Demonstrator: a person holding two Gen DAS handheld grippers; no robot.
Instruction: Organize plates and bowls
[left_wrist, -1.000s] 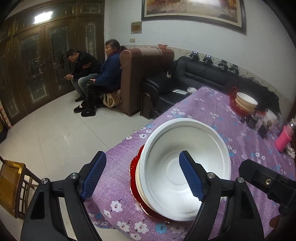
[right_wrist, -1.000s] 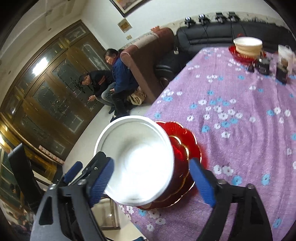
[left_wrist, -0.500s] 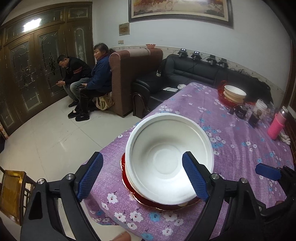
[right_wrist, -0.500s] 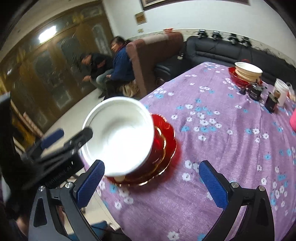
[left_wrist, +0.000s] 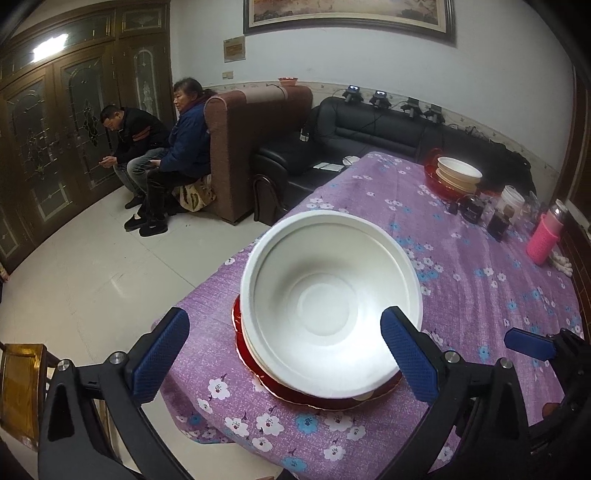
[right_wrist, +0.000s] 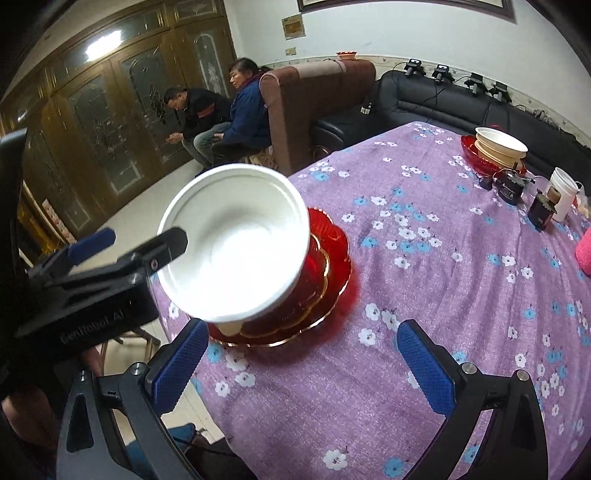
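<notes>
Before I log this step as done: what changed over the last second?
Both grippers spread wider; the left gripper is still opening. The right gripper swung off the white bowl toward bare cloth. The bowl stays on the red plates; the far stack is unchanged.

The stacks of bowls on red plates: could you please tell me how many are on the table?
2: the near stack at the table's front edge, and the far stack at the back edge by the sofa. None appear hidden.

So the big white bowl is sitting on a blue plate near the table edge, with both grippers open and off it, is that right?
Not quite: the plate under the white bowl is red, not blue, as the right wrist view shows. The rest holds: the stack sits near the table edge, and the left gripper, its jaws opening, and right gripper grip nothing.
</notes>
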